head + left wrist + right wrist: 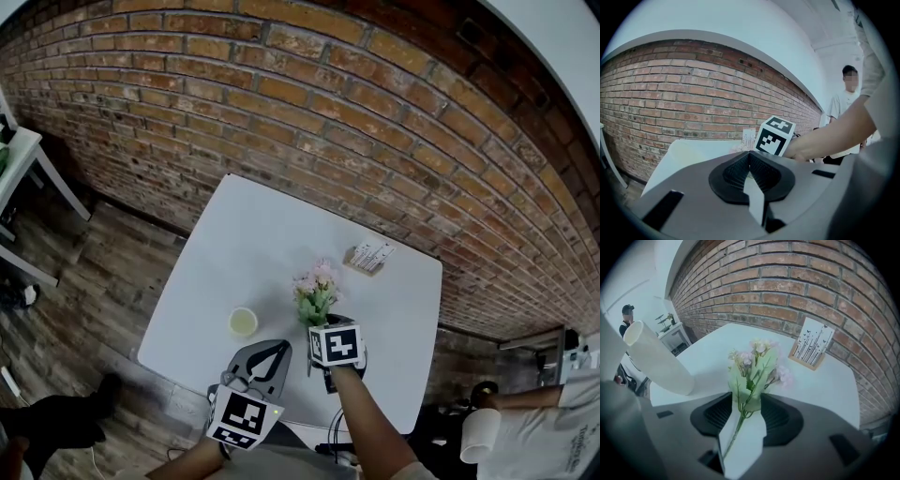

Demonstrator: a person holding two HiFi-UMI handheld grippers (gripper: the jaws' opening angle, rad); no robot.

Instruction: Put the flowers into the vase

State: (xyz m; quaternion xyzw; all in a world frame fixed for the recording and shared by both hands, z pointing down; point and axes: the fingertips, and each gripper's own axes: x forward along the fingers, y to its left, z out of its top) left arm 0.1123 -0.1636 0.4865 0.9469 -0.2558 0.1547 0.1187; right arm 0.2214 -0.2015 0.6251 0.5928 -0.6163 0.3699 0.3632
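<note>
Here, one white table (234, 234) bears three things. One vase (243, 322) stands upright, near left. The left gripper (750, 153) is closed and empty. One bunch of flowers (316, 289) sits right of the vase, outside it, with its stem between the wide-apart, unpinching jaws of the right gripper (743, 404). One card stand (370, 257) sits far right.

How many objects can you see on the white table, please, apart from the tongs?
3: a vase at the near left, flowers in the middle, stem between the right tongs, and a card stand toward the brick wall. The tongs may hide others.
</note>
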